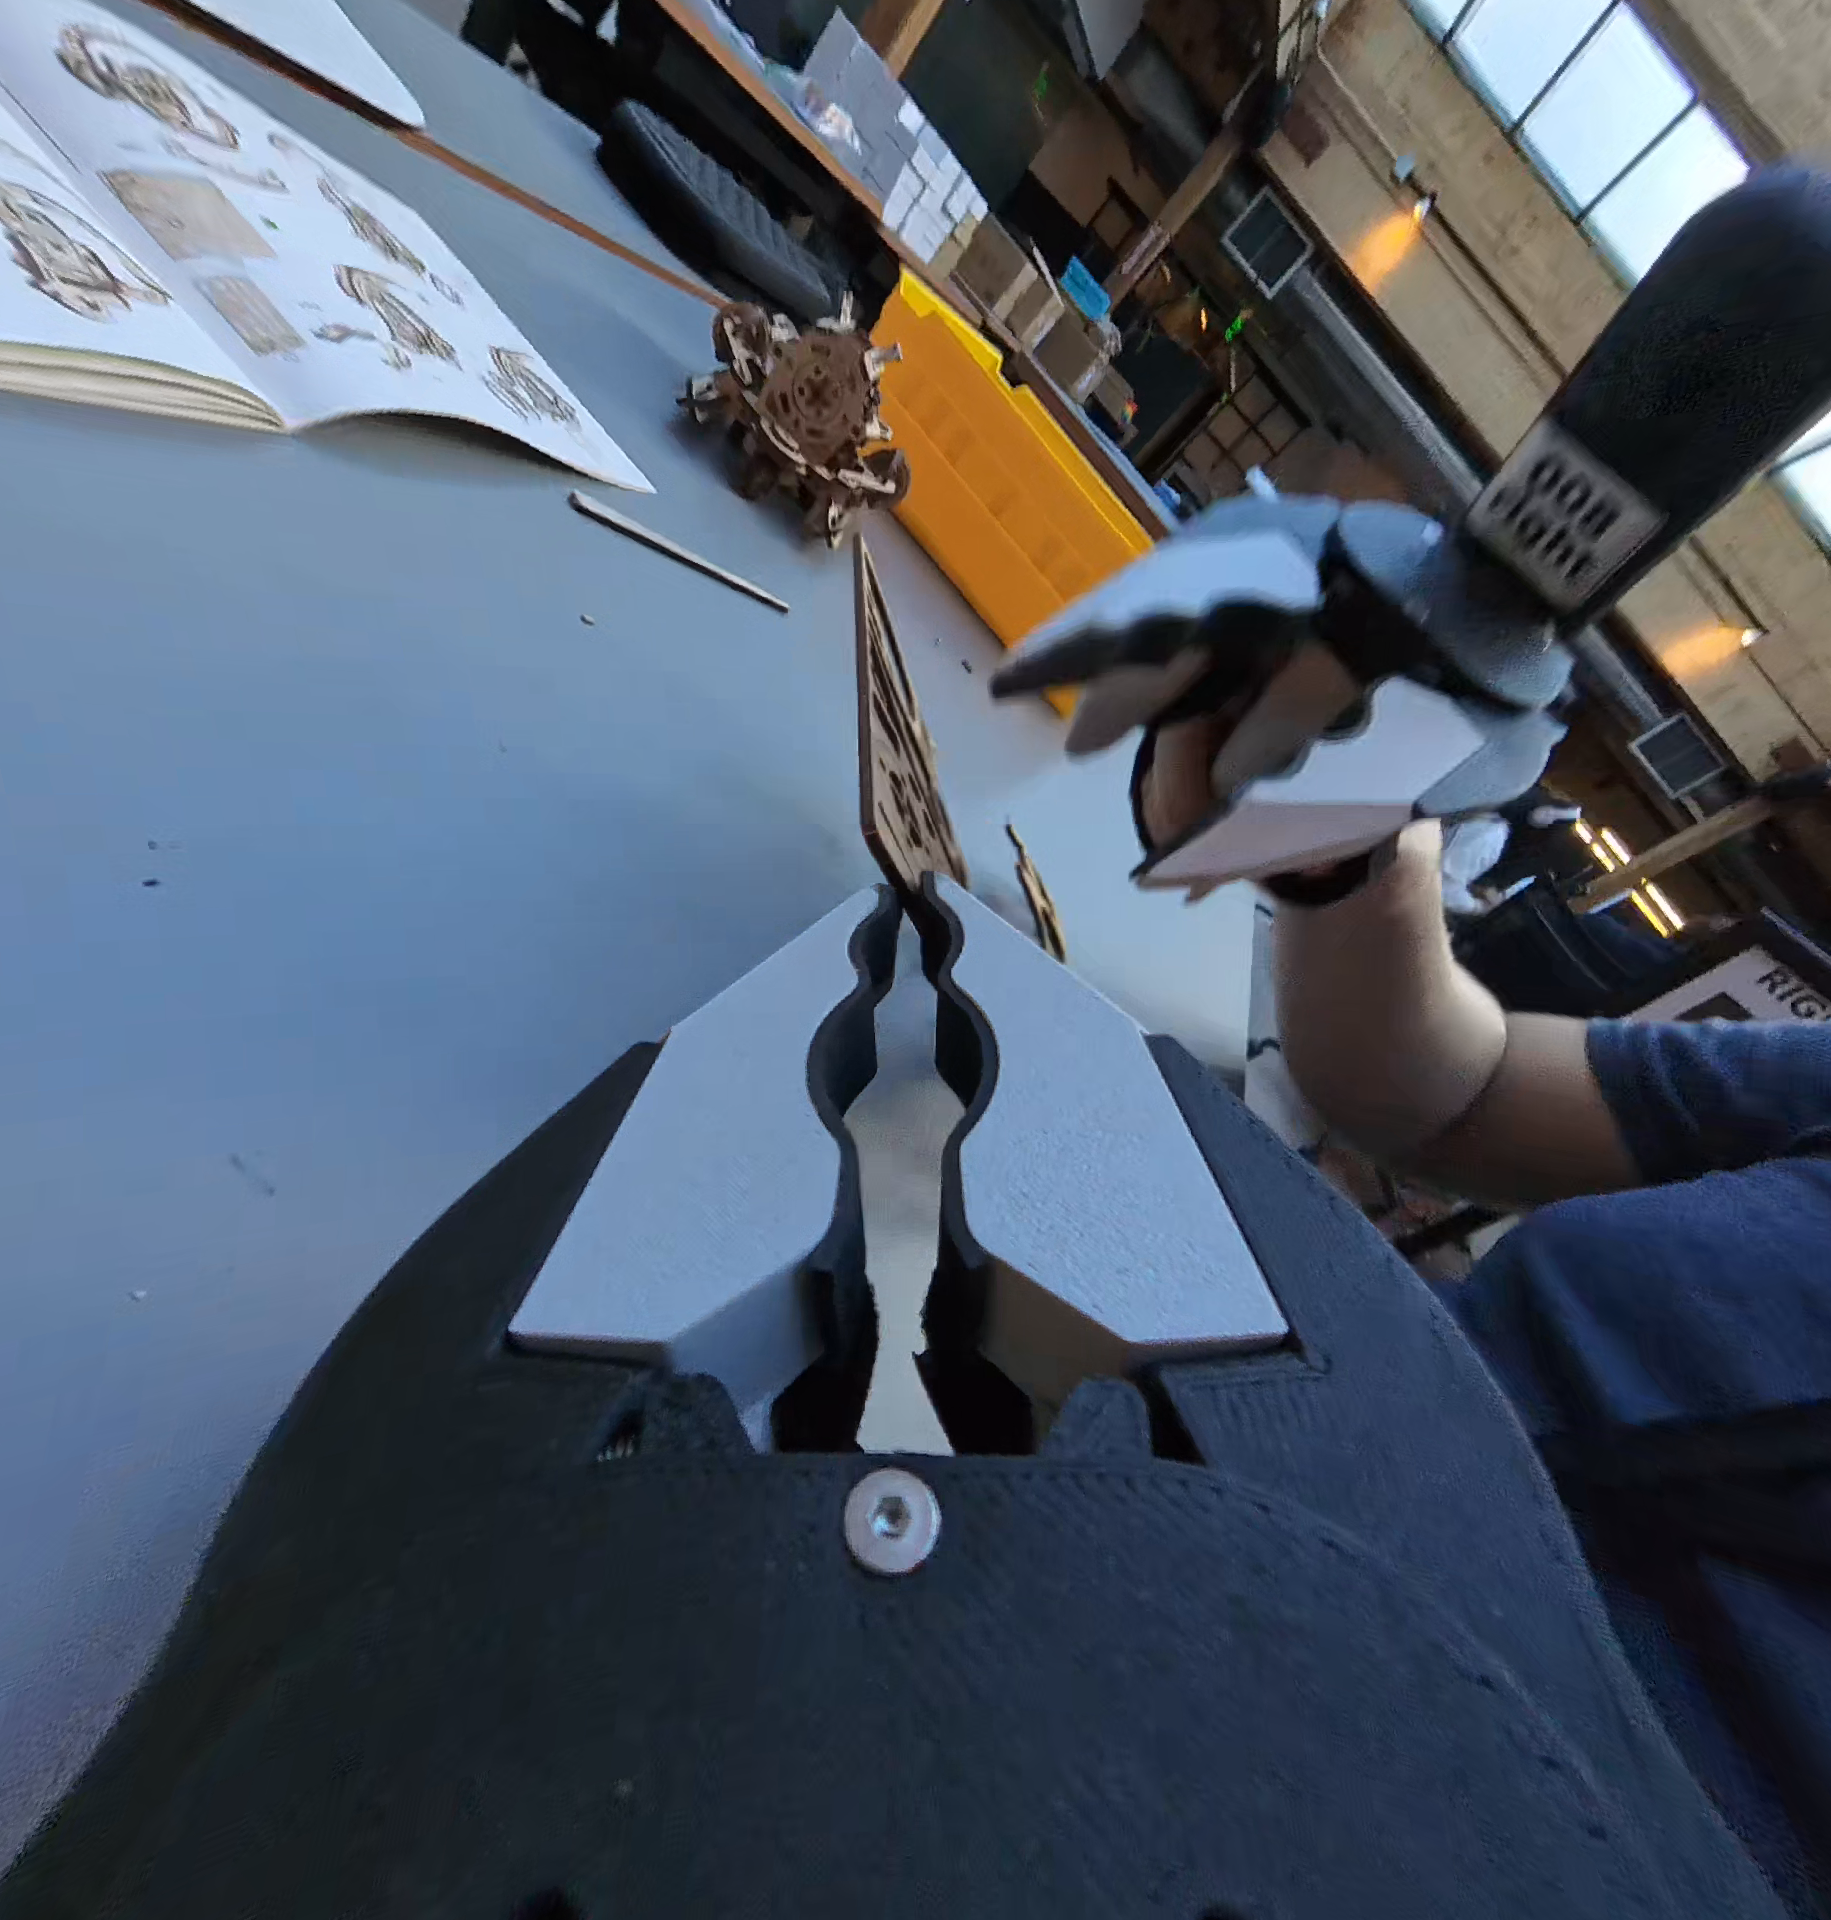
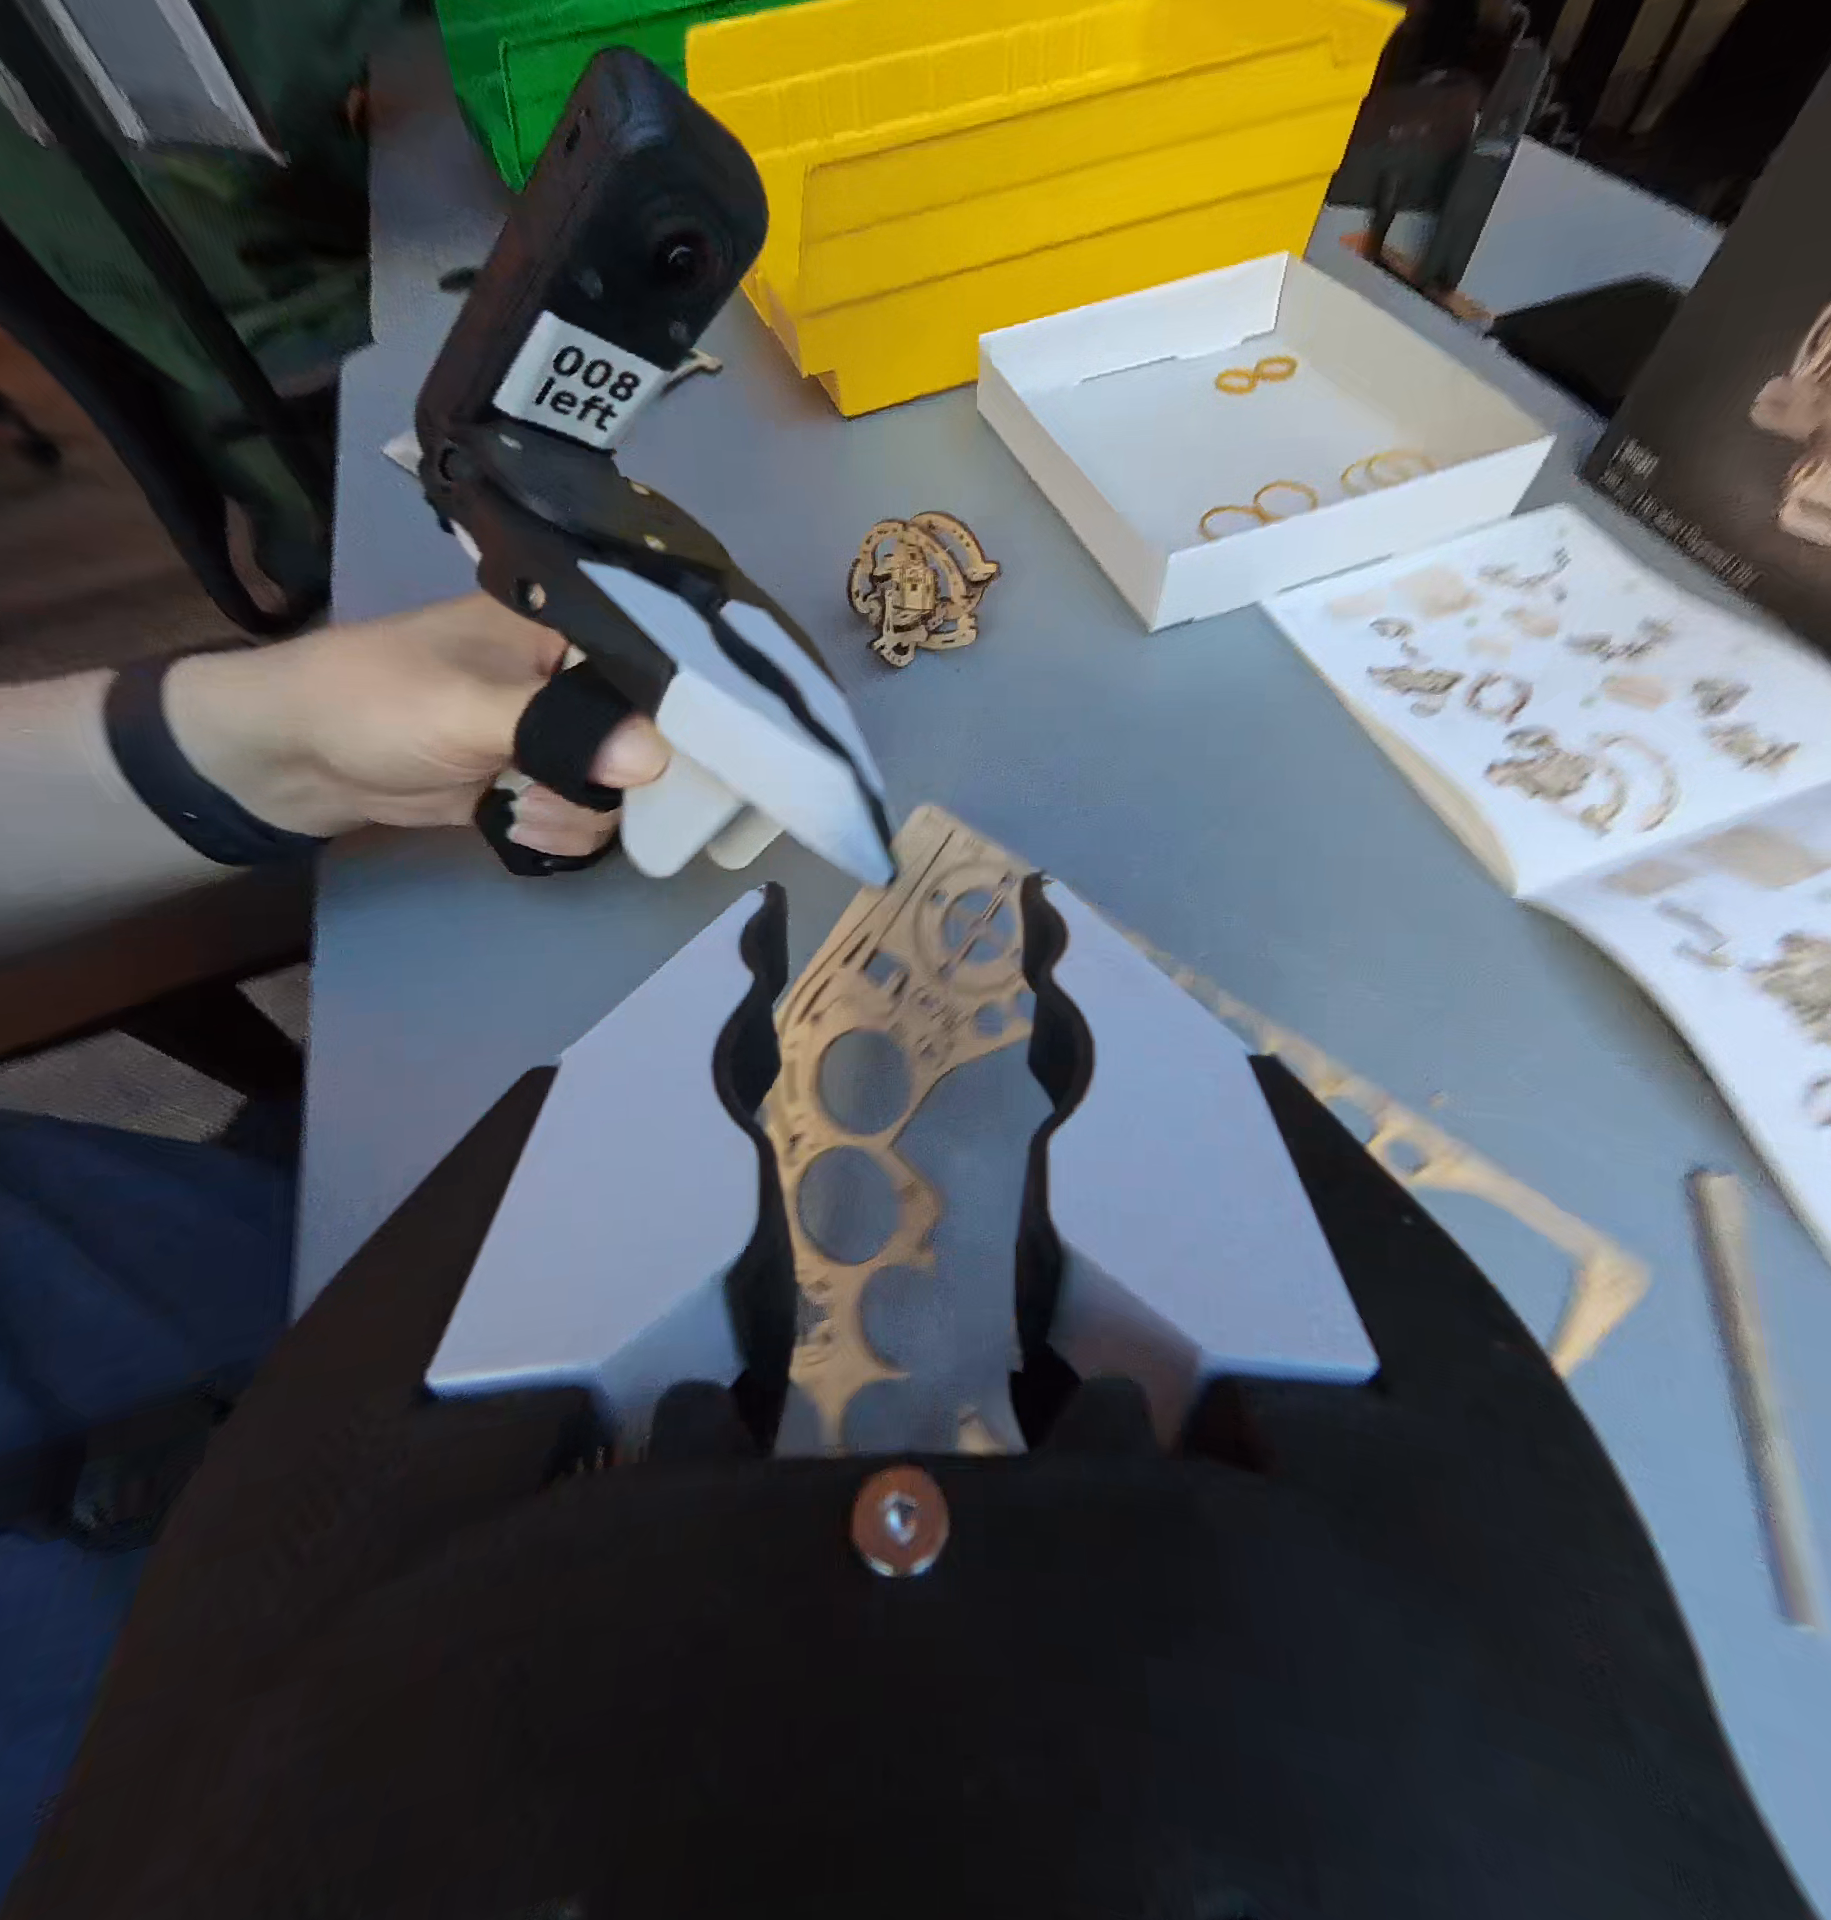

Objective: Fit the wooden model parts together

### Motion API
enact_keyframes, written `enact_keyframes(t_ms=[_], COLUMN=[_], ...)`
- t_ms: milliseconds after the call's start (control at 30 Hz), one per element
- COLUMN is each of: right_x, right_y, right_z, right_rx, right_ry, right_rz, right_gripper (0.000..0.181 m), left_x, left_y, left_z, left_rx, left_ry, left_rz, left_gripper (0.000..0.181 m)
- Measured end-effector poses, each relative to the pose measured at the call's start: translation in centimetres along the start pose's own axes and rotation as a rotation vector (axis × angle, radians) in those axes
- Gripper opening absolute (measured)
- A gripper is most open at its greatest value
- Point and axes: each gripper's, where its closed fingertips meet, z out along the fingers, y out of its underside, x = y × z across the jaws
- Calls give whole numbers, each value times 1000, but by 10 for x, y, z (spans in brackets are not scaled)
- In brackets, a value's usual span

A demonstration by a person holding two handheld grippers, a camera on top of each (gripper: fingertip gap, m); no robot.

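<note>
My left gripper (image 1: pixel 909 902) is shut on the near edge of a thin wooden parts sheet (image 1: pixel 895 727), which I see edge-on. In the right wrist view the same gripper (image 2: pixel 875 857) pinches a corner of the sheet (image 2: pixel 869 1101), which has several round punched-out holes and is held tilted above the grey table. My right gripper (image 2: pixel 906 891) is open and empty, its fingers either side of the sheet from above, not touching it. It also shows in the left wrist view (image 1: pixel 1077 779), open, to the right of the sheet. A partly built wooden model (image 2: pixel 921 587) (image 1: pixel 797 426) stands farther back.
A yellow bin (image 2: pixel 994 177), a green bin (image 2: pixel 537 73) and a white tray (image 2: pixel 1337 561) with rubber bands stand at the back. An open instruction booklet (image 2: pixel 1576 707) lies to the right. An emptied sheet frame (image 2: pixel 1410 1143) and a wooden stick (image 2: pixel 1752 1403) lie on the table. It is some 15 cm from my left tips to the partly built wooden model (image 2: pixel 921 587).
</note>
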Motion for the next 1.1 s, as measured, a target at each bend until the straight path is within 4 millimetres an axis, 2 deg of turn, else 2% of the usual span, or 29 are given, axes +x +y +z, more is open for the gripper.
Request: enact_keyframes(t_ms=[67,100,167,267,633,800,900,1100], right_x=[16,21,14,16,5,3,-5,-8], right_y=[-10,-8,10,25,35,30,30,35], right_z=[3,8,18,27,31,31,27,25], right_rx=[-55,-117,-291,-431,-491,-484,-499,-570], right_ry=[4,-25,-187,-263,-378,-443,-561,-653], right_rz=[-147,-173,-151,-93,129,213,250,413], right_gripper=[54,60,60,50,26,26,21,16], left_x=[1,3,6,8,4,6,13,12], left_y=[9,11,10,9,12,7,9,13], left_z=[5,7,8,8,7,3,2,2], left_rx=[-43,-52,-44,-50,-69,-1,-8,-61], left_ry=[-9,-4,6,29,-11,66,110,77], left_rz=[29,35,31,10,26,-39,-30,29], left_gripper=[2,2,1,1,1,1,2,2])
